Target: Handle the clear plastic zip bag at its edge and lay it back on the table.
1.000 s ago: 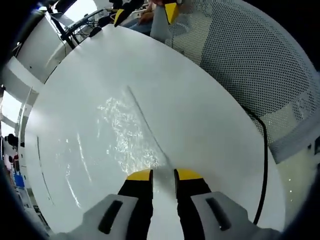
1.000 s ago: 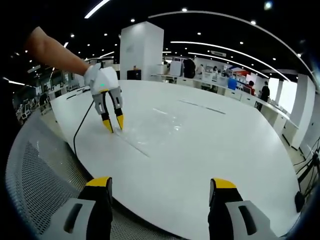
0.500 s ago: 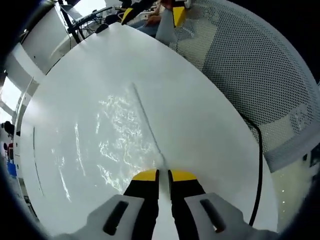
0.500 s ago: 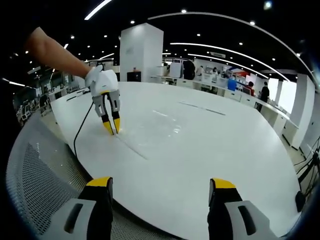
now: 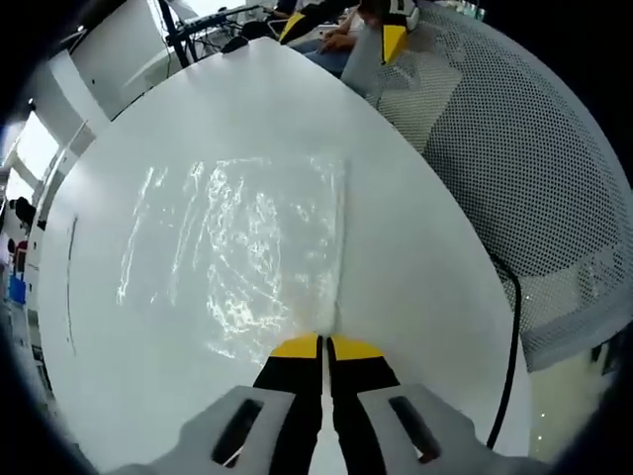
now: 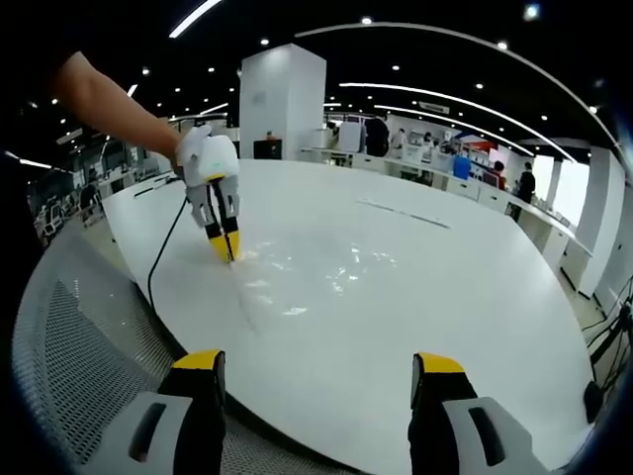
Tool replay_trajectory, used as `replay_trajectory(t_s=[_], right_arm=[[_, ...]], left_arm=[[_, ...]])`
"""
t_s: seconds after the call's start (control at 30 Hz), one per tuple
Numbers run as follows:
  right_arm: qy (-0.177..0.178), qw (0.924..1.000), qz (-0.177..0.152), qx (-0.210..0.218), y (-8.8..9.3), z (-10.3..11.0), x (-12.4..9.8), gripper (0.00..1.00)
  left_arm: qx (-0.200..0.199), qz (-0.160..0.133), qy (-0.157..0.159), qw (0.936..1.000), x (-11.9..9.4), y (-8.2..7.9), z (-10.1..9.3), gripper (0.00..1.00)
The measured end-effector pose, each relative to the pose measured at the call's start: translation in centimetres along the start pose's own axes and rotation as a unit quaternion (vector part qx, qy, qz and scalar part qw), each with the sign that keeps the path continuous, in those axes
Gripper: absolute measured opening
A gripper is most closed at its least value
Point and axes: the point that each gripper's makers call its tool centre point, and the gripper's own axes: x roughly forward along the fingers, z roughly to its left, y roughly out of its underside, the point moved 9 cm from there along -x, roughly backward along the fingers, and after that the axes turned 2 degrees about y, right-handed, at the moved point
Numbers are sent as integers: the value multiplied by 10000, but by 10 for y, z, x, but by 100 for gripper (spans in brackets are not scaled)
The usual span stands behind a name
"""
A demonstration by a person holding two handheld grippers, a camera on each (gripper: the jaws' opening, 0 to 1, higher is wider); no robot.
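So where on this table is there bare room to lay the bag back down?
The white table is bare across its wide middle and far side, beyond the clear zip bag. A strip between the bag and the near rim, ahead of the open right claw, is free too. The only crowded spot is the bag's corner, where the left claw pinches its edge beside a black cable.

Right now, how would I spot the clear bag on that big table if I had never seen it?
Start at the big white table. Near its edge, the left gripper has its yellow-tipped jaws shut on the clear plastic zip bag. It is a see-through sheet; shiny wrinkles and its straight zip strip set it apart from the plain tabletop.
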Motion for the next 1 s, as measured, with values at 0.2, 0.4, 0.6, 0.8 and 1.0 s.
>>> replay_trajectory(t_s=[0.2, 0.4, 0.6, 0.8, 1.0], right_arm=[[-99, 9985, 109, -524, -4, 5, -1, 77], [-183, 9970, 130, -737, -13, 9, -1, 78], [-207, 9963, 2, -829, -26, 10, -1, 77], [-283, 9945, -113, -1003, -41, 14, 1, 77], [-353, 9930, -213, -1104, -53, 15, 3, 77]], left_arm=[[-139, 93, -90, 9998, -3, 2, -4, 0], [-265, 125, -132, 9995, -6, 4, -11, 0], [-389, 135, -297, 9987, -13, 0, -16, 0], [-579, 174, -389, 9974, -19, 2, -19, 0], [-959, 56, -590, 9936, -26, -1, -24, 0]])
